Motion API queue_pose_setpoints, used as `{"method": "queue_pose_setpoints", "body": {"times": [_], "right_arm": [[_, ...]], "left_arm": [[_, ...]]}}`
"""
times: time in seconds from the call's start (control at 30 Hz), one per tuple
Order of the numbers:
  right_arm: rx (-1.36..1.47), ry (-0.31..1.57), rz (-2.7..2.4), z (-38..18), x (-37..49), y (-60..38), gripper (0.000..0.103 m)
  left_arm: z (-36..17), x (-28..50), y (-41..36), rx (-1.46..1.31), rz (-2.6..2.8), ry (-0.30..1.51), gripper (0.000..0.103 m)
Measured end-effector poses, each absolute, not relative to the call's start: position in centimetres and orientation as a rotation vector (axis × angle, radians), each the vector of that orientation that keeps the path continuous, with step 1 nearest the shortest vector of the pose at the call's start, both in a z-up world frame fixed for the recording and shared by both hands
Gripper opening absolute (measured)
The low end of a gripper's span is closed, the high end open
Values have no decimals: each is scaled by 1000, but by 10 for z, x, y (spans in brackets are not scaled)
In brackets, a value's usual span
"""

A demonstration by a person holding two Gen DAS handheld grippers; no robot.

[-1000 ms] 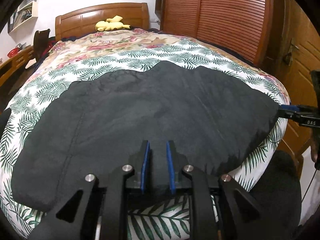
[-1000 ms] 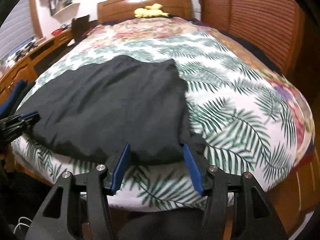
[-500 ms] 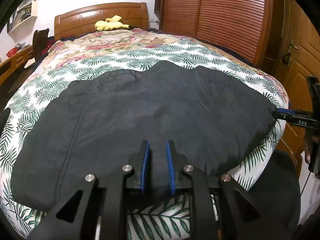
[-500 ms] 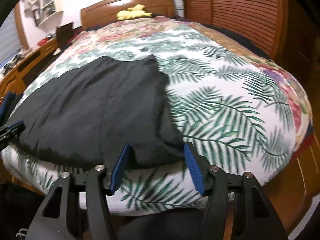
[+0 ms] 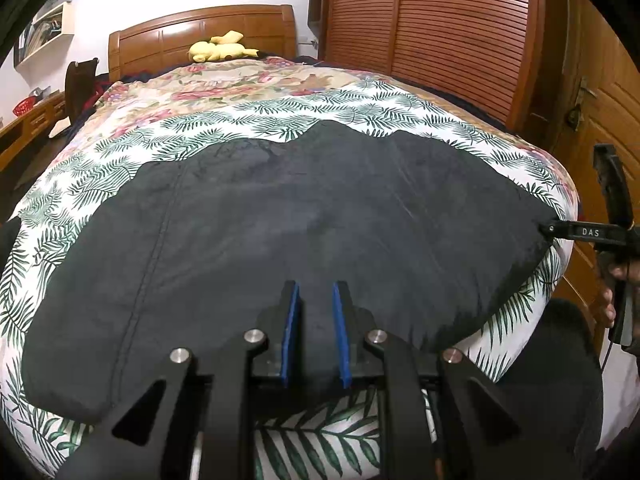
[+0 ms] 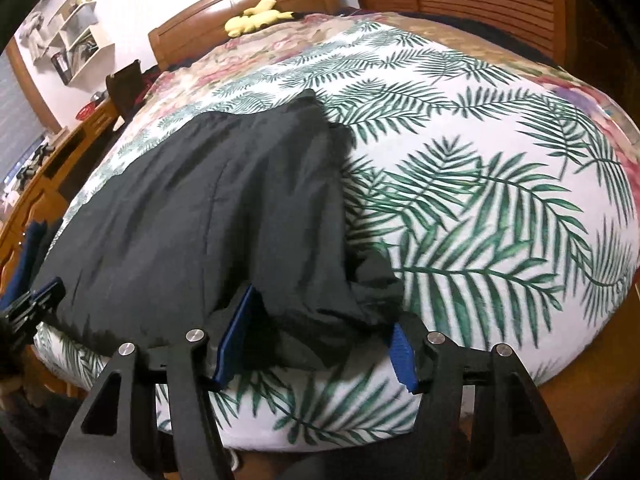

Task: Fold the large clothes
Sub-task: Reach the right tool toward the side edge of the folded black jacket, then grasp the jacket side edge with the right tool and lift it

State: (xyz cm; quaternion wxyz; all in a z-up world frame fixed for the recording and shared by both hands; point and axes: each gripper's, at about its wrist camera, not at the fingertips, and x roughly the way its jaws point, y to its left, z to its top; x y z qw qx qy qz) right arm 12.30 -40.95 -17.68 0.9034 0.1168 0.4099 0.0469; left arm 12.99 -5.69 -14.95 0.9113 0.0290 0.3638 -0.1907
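The large black fabric garment (image 5: 280, 240) on the palm-print bedspread (image 6: 500, 200) was pinched at its near hem by the left gripper (image 5: 314, 332), its jaws narrow. The right gripper (image 6: 316, 340), its jaws just widened, was set astride the garment's corner without pressing. If closed shallowly, the bunched corner could be missed and the fold skewed.

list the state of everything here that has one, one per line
black garment: spread flat on the bed, near edge at the bed's edge
left gripper: jaws narrow, closed on the garment's near edge
right gripper: jaws wide and just been opening, garment's corner between them, pads not pressing
palm-leaf bedspread: laid over the bed, garment on top
yellow plush toy: lying by the headboard
wardrobe doors: shut
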Motion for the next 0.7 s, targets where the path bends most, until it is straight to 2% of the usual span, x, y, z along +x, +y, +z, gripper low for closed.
{"method": "queue_pose_setpoints", "body": {"times": [0.1, 0.13, 0.17, 0.5, 0.7], "right_arm": [[249, 849, 135, -174, 127, -406, 37], [239, 836, 155, -171, 128, -404, 24], [224, 818, 173, -167, 128, -402, 19], [156, 624, 222, -93, 162, -398, 8], [148, 608, 91, -87, 199, -433, 6]], "left_arm": [[-150, 130, -57, 58, -394, 751, 15], [-149, 129, -57, 56, -394, 750, 15], [-149, 129, -56, 53, -394, 748, 15], [-130, 124, -42, 19, -363, 691, 15], [-123, 120, -32, 8, -363, 678, 15]]}}
